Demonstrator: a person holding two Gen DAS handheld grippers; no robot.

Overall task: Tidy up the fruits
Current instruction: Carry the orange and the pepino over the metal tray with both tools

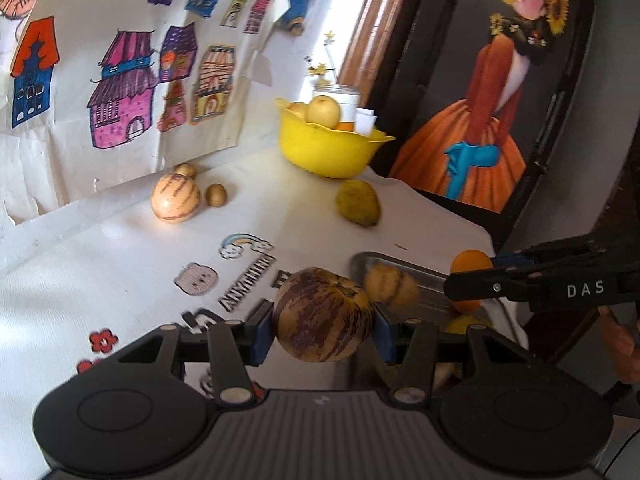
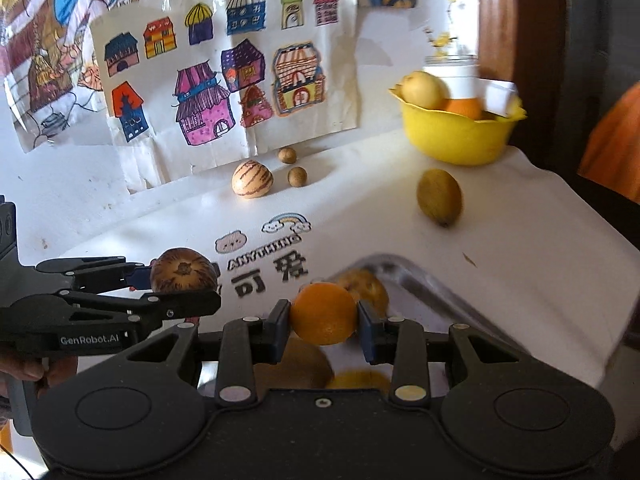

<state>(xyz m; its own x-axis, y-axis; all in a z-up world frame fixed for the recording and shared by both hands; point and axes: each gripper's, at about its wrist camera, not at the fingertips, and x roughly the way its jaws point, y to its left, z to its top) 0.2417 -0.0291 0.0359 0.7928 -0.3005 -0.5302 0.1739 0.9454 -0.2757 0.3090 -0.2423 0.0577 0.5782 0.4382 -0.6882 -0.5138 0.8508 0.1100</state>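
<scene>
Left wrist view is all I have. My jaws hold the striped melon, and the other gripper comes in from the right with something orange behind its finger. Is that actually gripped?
Observer: Yes. In the right wrist view, the right gripper is shut on an orange, with a blue pad on each side.
Operator: What's under it?
Observer: The metal tray. A brownish fruit shows just below the jaws.
Operator: Any orange in the bowl already?
Observer: Yes, one bowl orange sits in plain sight in the yellow bowl.
</scene>
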